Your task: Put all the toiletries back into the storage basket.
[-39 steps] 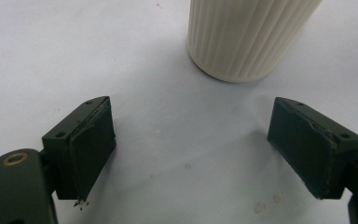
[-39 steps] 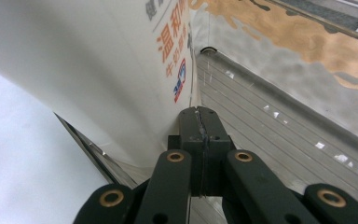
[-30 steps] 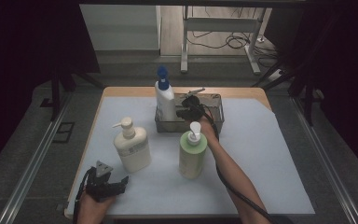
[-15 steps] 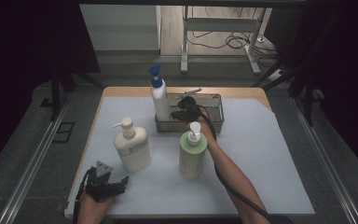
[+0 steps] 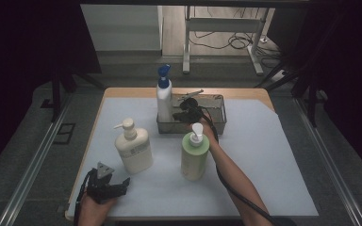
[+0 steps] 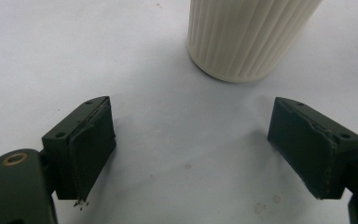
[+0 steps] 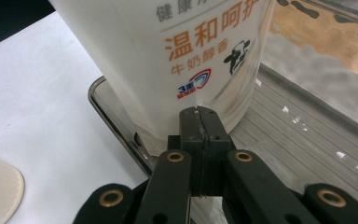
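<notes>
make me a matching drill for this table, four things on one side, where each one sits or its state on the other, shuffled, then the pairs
Things
1. blue-pump bottle
2. green bottle
3. left gripper
4. right gripper

Places or states
A. jaws shut, tips against a white bottle
B. stands at the left end of the metal tray
C. jaws wide open, at the table's near left corner
D. stands on the white mat, just in front of the tray

Pairs: 1-B, 2-D, 3-C, 4-A

Three pump bottles — white, cream, green — and one metal tray, seemingly.
</notes>
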The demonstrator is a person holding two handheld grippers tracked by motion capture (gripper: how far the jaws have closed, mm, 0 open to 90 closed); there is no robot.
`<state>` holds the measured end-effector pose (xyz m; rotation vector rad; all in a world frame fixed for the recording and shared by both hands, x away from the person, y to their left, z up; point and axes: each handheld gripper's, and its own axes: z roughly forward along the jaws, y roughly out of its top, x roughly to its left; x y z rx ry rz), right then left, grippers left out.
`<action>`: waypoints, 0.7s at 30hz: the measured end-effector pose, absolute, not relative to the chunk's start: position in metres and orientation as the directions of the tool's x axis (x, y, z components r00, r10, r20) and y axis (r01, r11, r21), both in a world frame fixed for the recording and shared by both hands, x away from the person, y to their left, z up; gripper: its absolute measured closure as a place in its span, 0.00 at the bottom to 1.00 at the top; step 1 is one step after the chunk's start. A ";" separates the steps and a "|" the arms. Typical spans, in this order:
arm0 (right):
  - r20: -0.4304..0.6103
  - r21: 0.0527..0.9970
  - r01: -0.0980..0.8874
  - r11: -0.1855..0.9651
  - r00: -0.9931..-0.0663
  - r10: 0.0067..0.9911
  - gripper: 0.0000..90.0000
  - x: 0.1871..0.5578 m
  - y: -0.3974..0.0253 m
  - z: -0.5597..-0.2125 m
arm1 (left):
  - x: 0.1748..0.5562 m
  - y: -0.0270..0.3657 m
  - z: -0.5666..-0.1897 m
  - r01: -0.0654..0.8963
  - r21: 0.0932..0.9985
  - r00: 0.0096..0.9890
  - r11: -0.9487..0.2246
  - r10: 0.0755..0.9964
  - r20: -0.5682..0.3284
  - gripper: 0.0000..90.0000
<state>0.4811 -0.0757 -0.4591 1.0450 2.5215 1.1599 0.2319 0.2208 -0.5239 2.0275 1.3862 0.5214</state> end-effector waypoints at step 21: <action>0.100 0.736 0.511 0.445 -0.731 0.675 0.89 0.476 -0.087 -0.452 | 0.232 0.221 -0.524 0.683 0.684 0.371 -0.257 0.928 -0.022 0.16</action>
